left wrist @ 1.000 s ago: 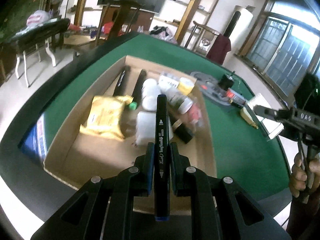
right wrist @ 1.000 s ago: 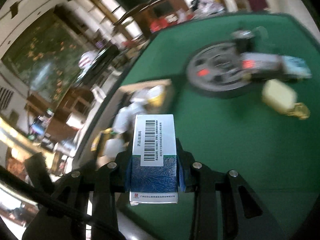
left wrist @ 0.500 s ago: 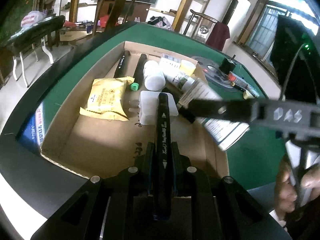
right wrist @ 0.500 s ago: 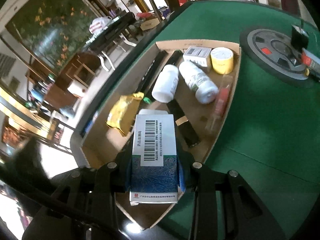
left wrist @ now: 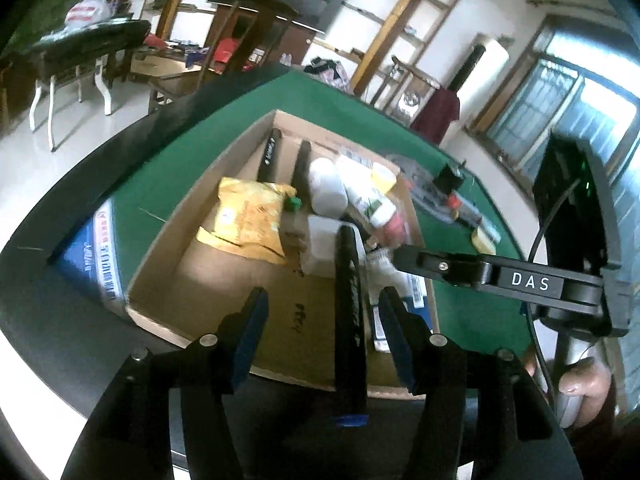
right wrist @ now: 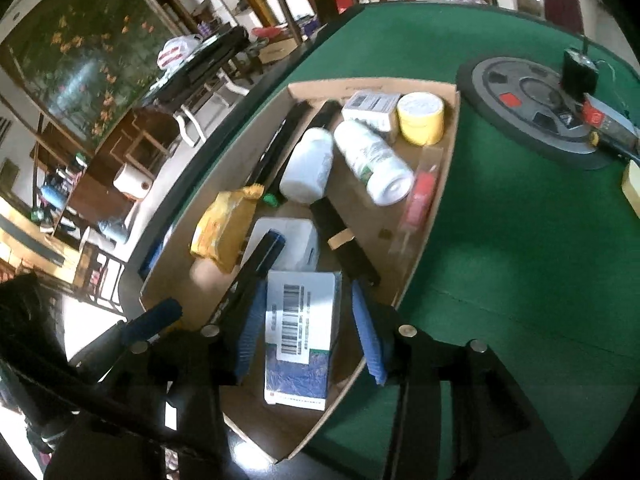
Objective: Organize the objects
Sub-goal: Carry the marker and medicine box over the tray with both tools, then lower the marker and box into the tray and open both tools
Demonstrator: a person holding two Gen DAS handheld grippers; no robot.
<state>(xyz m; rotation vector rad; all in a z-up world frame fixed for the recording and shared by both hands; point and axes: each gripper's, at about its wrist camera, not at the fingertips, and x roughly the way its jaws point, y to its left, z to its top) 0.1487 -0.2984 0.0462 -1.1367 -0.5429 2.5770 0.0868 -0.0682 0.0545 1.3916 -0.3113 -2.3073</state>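
In the left wrist view the left gripper is seen wide open, and the black marker lies loose between the jaws, nearer the right one, its long axis running from the lower centre of the frame up into the cardboard box. In the right wrist view the right gripper is likewise spread, and the barcoded medicine box sits between the jaws, its length along the fingers, at the box's near end. No grip can be made out on either thing, and a straight withdrawal along these axes is judged the cleanest way out.

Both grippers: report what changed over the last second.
The left gripper opened and let go of the black marker; the right gripper moved over the cardboard box and opened, freeing the medicine box. The bottles and yellow packet stayed put.
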